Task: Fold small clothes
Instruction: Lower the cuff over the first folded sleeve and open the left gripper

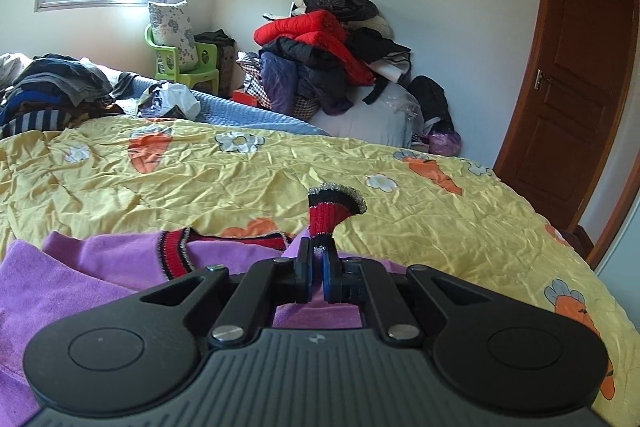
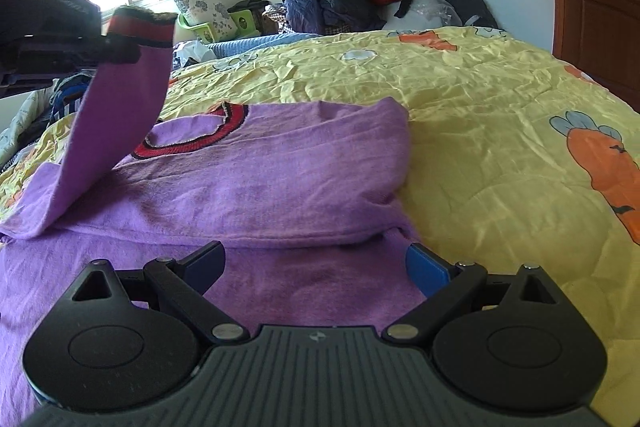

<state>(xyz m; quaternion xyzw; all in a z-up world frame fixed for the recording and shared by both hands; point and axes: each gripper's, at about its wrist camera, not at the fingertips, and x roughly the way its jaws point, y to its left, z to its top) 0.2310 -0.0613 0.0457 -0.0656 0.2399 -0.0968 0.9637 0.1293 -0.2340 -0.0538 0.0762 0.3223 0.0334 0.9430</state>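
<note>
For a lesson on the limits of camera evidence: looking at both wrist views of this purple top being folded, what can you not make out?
- Purple top, hem: cut off by both views' bottom edges and the gripper bodies.
- Right sleeve: right wrist view, tucked beneath the folded body.
- Left gripper: right wrist view, dark; its fingertips are lost against the sleeve cuff.

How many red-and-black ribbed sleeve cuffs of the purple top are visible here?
1. The cuff is pinched in the left gripper, lifted above the purple top. The other sleeve's cuff isn't visible, probably folded under. The red collar band isn't counted.
</note>
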